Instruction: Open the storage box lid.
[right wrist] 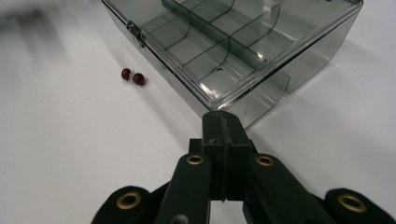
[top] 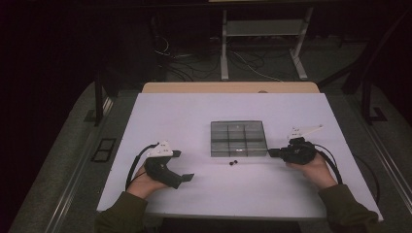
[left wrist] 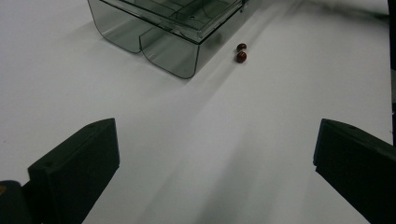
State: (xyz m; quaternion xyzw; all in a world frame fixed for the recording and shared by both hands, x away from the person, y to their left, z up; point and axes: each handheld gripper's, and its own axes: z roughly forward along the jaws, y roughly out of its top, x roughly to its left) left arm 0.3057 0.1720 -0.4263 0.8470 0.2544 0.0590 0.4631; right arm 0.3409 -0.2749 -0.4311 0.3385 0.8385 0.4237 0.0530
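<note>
A smoky clear compartment box [top: 238, 138] with its lid down sits mid-table; it also shows as the box [left wrist: 173, 28] and the box [right wrist: 233, 46]. Two small dark red beads [top: 233, 162] lie just in front of it, seen too as the beads [left wrist: 241, 52] and the beads [right wrist: 132, 76]. My left gripper [top: 182, 167] rests at the front left, jaws wide apart with nothing between them [left wrist: 215, 163]. My right gripper [top: 270, 153] lies right of the box, jaws pressed together, tips [right wrist: 223, 123] at the box's near right corner; whether they touch it I cannot tell.
The white table top [top: 184, 111] has a wooden strip along its far edge. Beyond it on the dark floor stand a metal frame [top: 262, 43] and loose cables. Cables trail from both grippers toward the front edge.
</note>
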